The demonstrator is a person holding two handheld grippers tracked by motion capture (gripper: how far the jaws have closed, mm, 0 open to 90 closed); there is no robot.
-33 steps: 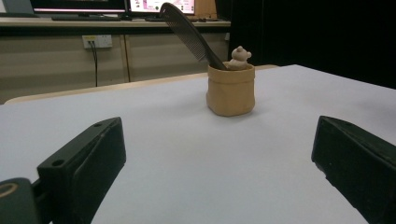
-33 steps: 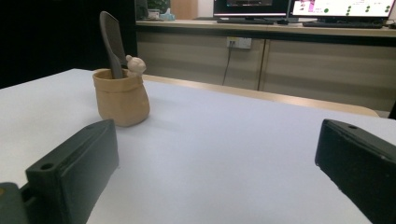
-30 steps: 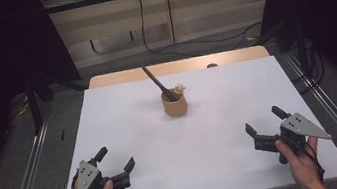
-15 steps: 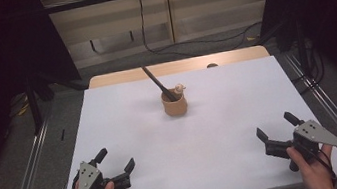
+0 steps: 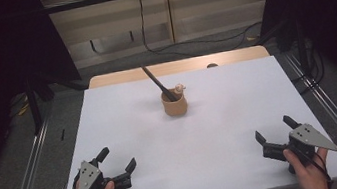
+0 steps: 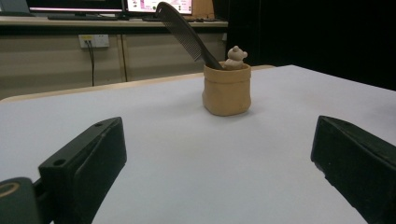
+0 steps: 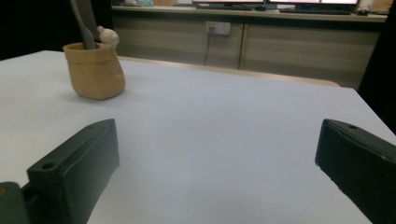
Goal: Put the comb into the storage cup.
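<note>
Two hand-held grippers rest at the near edge of the white bench (image 5: 220, 117): the left hand-held gripper (image 5: 118, 163) and the right hand-held gripper (image 5: 274, 132), each with its jaws spread wide and nothing between them. Well apart from both, toward the far middle of the bench, stands a small tan pouch (image 5: 174, 102), upright, with a black comb (image 5: 157, 82) leaning out of it toward the far left and a little bear figure (image 5: 179, 89) at its rim. The step in hand looks like the reach toward the pouch. To do it well, one gripper should steady the soft pouch by its wall while the other closes on the comb's bare upper shaft, approaching along its tilt so the light pouch does not tip or slide.
</note>
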